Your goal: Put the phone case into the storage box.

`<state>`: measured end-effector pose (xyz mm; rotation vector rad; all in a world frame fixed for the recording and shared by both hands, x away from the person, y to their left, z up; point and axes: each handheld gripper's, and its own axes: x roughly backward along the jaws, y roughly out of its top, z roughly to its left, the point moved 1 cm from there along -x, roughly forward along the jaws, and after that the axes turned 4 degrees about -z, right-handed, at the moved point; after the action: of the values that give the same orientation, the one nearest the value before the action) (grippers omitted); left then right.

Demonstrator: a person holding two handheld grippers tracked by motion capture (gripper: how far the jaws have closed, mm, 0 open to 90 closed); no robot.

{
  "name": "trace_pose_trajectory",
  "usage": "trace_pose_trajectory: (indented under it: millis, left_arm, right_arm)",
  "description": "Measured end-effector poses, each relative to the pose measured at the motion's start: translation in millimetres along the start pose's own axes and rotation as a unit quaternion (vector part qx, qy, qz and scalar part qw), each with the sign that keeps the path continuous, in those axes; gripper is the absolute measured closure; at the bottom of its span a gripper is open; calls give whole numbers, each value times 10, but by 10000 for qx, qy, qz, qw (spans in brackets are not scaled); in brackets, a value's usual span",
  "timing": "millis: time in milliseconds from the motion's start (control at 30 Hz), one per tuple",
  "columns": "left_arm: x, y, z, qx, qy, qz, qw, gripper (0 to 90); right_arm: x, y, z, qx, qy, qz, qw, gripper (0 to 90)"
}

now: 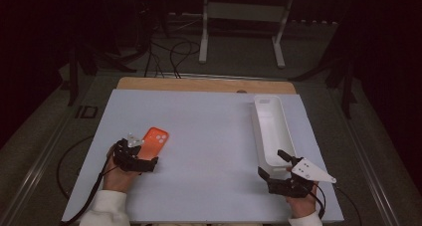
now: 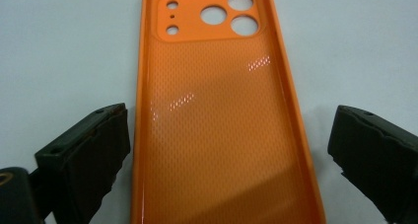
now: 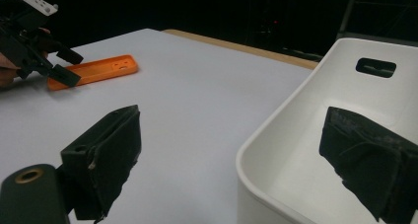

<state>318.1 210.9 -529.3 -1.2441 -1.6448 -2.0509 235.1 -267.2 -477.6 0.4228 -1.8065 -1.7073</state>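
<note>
Glossy orange plastic phone case (image 2: 217, 115) lies flat, inside up, on the white desk (image 1: 209, 136); left gripper (image 2: 222, 150) fingers released astride it for pickup. Right gripper (image 3: 236, 150) spread, at the long white plastic bin (image 3: 305, 150).

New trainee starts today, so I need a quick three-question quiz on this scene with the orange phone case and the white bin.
1. True or false: the left gripper is shut on the phone case.
2. Which side of the case faces up: A) the outer back, B) the hollow inside?
3. Fill in: the right gripper straddles the near wall of the ____.

Key:
1. False. Its jaws stand open on either side of the case, apart from its edges.
2. B. The raised rim and textured inner face show.
3. Bin. One jaw is outside on the table side, the other inside the bin.
</note>
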Motion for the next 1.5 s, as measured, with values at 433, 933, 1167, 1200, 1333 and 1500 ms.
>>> trace_pose_trajectory:
  millis: [433,933,1167,1200,1333,1500]
  left_arm:
    - [-36,-2,20,105,-29,95,9999,51]
    - [-19,32,31,200,12,259,9995,140]
    - [-12,44,24,182,41,284,9994,160]
    - [-10,43,23,157,50,265,9995,161]
    - [7,42,4,82,105,212,9997,165]
    - [54,59,7,111,113,72,9998,167]
  right_arm:
    - [-2,-1,3,-5,-13,13,10000,89]
    - [-5,-1,8,7,-16,25,10000,89]
    - [-5,0,9,16,-18,21,10000,89]
    - [-4,0,8,15,-20,21,10000,89]
    - [-2,1,5,16,-38,14,10000,89]
    - [-5,0,7,14,-27,18,10000,89]
